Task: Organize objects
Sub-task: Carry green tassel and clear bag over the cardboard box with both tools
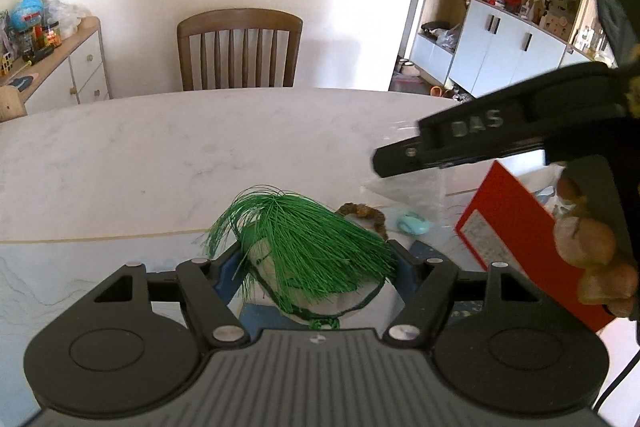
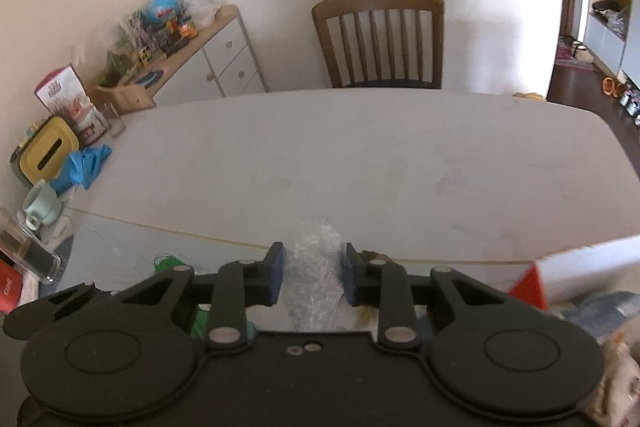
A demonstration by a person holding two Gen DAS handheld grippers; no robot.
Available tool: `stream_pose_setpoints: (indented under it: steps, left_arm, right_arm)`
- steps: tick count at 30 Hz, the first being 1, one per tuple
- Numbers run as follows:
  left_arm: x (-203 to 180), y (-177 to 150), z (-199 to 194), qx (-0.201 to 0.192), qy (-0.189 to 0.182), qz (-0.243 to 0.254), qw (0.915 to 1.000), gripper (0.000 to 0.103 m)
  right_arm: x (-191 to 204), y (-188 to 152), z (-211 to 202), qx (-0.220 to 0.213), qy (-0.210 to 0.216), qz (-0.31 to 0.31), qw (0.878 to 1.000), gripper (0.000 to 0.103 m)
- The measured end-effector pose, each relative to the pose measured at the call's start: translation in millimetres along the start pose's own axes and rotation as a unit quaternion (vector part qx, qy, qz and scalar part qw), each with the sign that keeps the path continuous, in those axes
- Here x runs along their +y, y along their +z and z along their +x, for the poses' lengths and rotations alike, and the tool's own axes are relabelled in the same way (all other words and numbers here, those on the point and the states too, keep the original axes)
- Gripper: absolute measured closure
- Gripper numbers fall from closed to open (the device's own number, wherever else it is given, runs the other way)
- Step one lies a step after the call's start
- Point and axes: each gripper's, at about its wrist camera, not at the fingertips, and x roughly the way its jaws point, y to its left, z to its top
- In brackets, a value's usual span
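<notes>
My left gripper point(image 1: 316, 259) is shut on a doll head with green hair point(image 1: 308, 243), held low over the table's near edge. My right gripper point(image 2: 311, 273) is shut on a clear plastic bag point(image 2: 314, 267) that hangs between its blue pads point(image 2: 276, 275). In the left wrist view the right gripper point(image 1: 460, 143) reaches in from the right above the bag's clear sheet point(image 1: 404, 183). A red box point(image 1: 516, 227) stands at the right. A small light-blue object point(image 1: 414, 223) and a brown braided piece point(image 1: 366, 213) lie behind the doll head.
The white marble table point(image 1: 168, 163) stretches ahead to a wooden chair point(image 1: 240, 47). In the right wrist view, a mint cup point(image 2: 40, 205), blue gloves point(image 2: 86, 165), a yellow tissue box point(image 2: 48, 151) and a glass point(image 2: 112, 119) crowd the table's left end. A cluttered sideboard point(image 2: 208, 43) stands beyond.
</notes>
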Motion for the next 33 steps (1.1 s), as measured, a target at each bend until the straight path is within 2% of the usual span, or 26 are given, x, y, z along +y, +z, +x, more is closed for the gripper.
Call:
stream_pose_setpoints:
  steps: [9, 18, 33]
  left_arm:
    - [-25.0, 13.9, -32.5, 0.002, 0.0, 0.02, 0.9998, 0.03]
    - [-61.9, 25.6, -49.3, 0.001, -0.013, 0.039, 0.9992, 0.03]
    - [-171.6, 36.4, -40.2, -0.002, -0.049, 0.096, 0.9942, 0.03]
  right_arm:
    - [-16.2, -15.3, -60.3, -0.028, -0.009, 0.018, 0.999, 0.075]
    - [-53.2, -38.3, -109.5, -0.051, -0.031, 0.038, 0.998, 0.075]
    - [-153.1, -68.8, -175.2, -0.078, -0.097, 0.072, 0.99, 0.075]
